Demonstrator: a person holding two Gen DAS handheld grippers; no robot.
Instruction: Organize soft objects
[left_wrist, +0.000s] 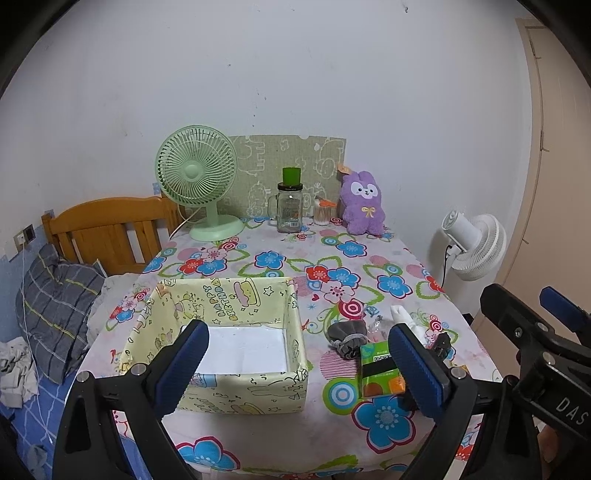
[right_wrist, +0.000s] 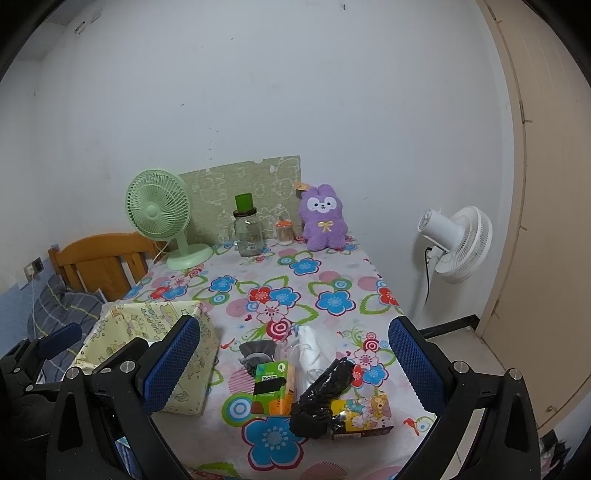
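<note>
Both tools hover above the near edge of the flowered table (left_wrist: 258, 254), jaws spread wide, gripping nothing: the left gripper (left_wrist: 295, 369) over the yellow fabric box (left_wrist: 236, 384), the right gripper (right_wrist: 295, 369) over the soft pile. From the right wrist, a grey pouch (right_wrist: 256, 354) lies at 11 o'clock of the green tissue pack (right_wrist: 275, 387), with a crumpled black bag (right_wrist: 325, 391) at its 3 o'clock, apparently overlapping a cartoon packet (right_wrist: 365, 413). A purple plush (right_wrist: 323, 218) sits upright at 12 o'clock.
</note>
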